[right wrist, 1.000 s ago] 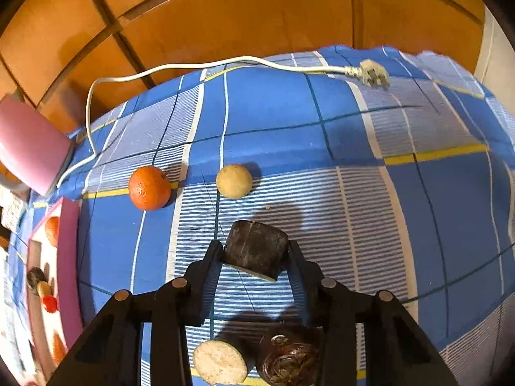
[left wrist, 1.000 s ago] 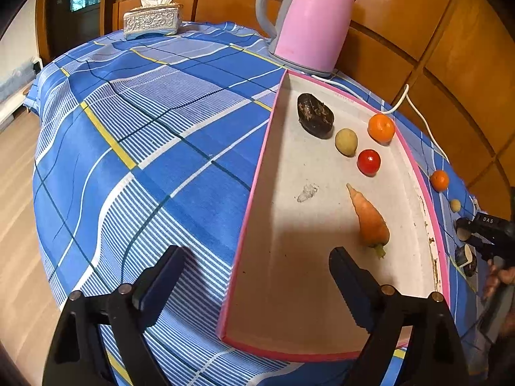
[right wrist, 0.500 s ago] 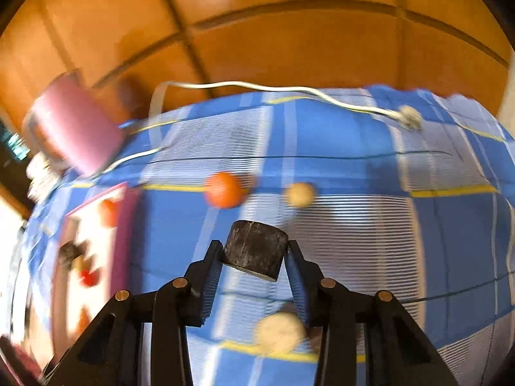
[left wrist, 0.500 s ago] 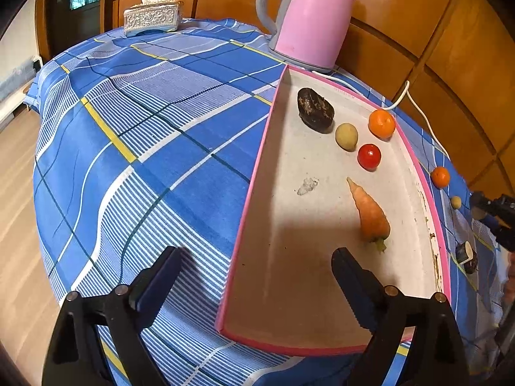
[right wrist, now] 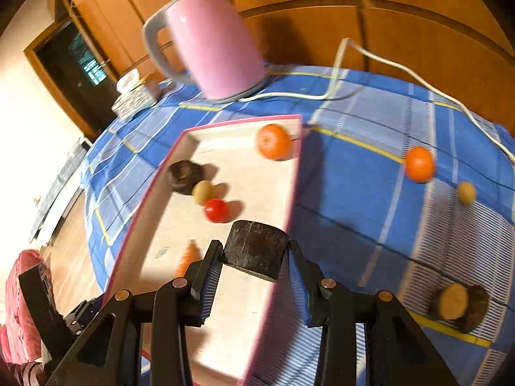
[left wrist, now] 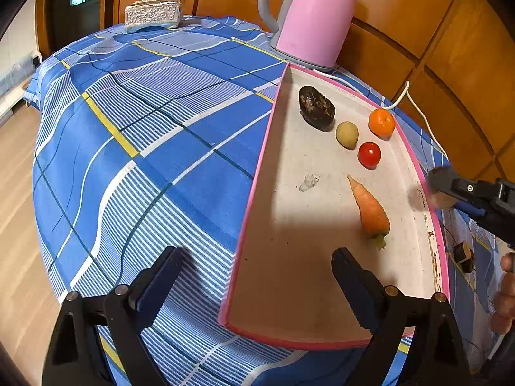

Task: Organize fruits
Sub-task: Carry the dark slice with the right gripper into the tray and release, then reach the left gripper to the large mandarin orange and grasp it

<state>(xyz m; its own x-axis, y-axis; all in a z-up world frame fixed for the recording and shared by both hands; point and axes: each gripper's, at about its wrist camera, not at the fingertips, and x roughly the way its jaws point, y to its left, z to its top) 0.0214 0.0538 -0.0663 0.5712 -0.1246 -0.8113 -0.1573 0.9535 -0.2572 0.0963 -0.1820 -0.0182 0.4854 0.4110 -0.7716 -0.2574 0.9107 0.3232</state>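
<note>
A pink-rimmed tray (left wrist: 309, 292) lies on the blue checked cloth. It holds a dark fruit (left wrist: 316, 106), a small yellow fruit (left wrist: 347, 134), an orange (left wrist: 381, 122), a tomato (left wrist: 369, 154) and a carrot (left wrist: 370, 209). My left gripper (left wrist: 254, 286) is open and empty over the tray's near left rim. My right gripper (right wrist: 254, 257) is shut on a dark cut piece (right wrist: 256, 251), held above the tray's right rim (right wrist: 291, 193). It shows at the right edge of the left wrist view (left wrist: 450, 189). On the cloth lie another orange (right wrist: 419, 164), a small yellow fruit (right wrist: 466, 192) and a cut dark piece (right wrist: 460, 305).
A pink kettle (left wrist: 313, 16) stands behind the tray, its white cord (right wrist: 370, 61) trailing over the cloth. A tissue box (left wrist: 154, 14) sits at the far side of the table. Wooden wall panels stand behind. The table drops to the floor on the left.
My right gripper has lifted the dark piece off the cloth and swung left, from near the loose fruits to over the tray's right rim. The left gripper has barely moved.
</note>
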